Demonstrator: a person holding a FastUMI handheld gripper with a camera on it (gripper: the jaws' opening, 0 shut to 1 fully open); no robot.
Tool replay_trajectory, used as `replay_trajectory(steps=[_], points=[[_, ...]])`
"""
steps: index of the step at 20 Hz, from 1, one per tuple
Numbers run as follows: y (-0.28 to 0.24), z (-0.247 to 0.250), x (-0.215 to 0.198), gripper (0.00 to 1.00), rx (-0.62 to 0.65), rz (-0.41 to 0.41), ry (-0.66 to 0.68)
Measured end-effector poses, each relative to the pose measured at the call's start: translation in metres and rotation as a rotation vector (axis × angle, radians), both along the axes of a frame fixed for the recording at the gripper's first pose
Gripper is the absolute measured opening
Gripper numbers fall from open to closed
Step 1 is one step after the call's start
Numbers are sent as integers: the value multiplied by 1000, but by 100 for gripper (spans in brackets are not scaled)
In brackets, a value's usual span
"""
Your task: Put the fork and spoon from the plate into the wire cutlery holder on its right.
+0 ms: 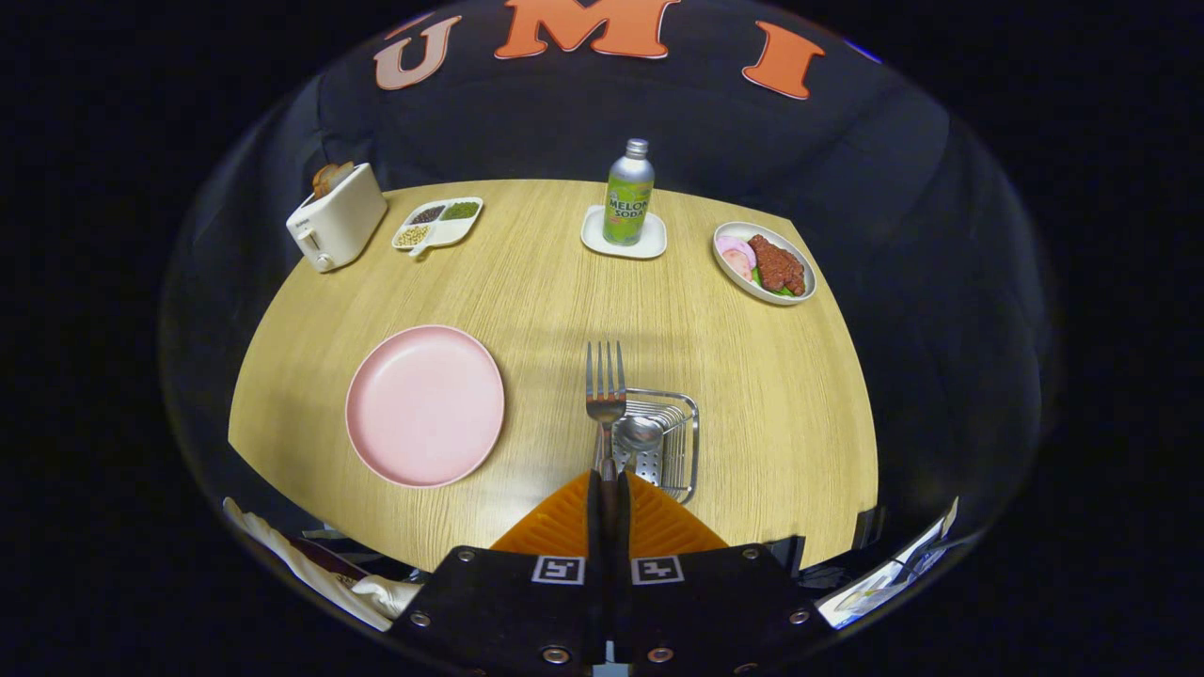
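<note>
Steel tines stand up ahead of us: we have the fork (605,390) clenched by its handle in the tool (608,498), both fingers pressed together on it, tines pointing away and the handle end down by the wire holder (679,442). We judge it is held this way so the handle can drop straight into the basket. The spoon (639,434) already lies in the holder, its bowl just beside the fork's neck, so the fork is the last piece to go in. The pink plate (425,405) sits bare to the left of the holder on the wooden tabletop (752,376). Farther off are a toaster (336,217), a divided snack dish (438,225), a soda bottle (629,193) on a small tray, and a plate of food (764,262), all well apart from our path. Only the spoon's bowl might crowd the fork as it goes down.
</note>
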State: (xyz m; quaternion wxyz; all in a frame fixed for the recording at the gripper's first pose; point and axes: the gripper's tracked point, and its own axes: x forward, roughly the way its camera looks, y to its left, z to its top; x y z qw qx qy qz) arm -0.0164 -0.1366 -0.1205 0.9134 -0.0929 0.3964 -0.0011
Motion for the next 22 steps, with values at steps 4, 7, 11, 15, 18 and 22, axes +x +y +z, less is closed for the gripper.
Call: replay_trajectory(steps=[4, 7, 11, 15, 18, 22], points=[[-9, -10, -6, 4, -6, -17, 70], [-20, -16, -8, 4, 15, -64, 134], [-31, -11, -15, 4, -25, -66, 197], [-31, -18, -16, 4, -62, -30, 304], [-34, -24, -14, 4, -65, -23, 369], [-36, -27, -1, 9, -45, -40, 381]])
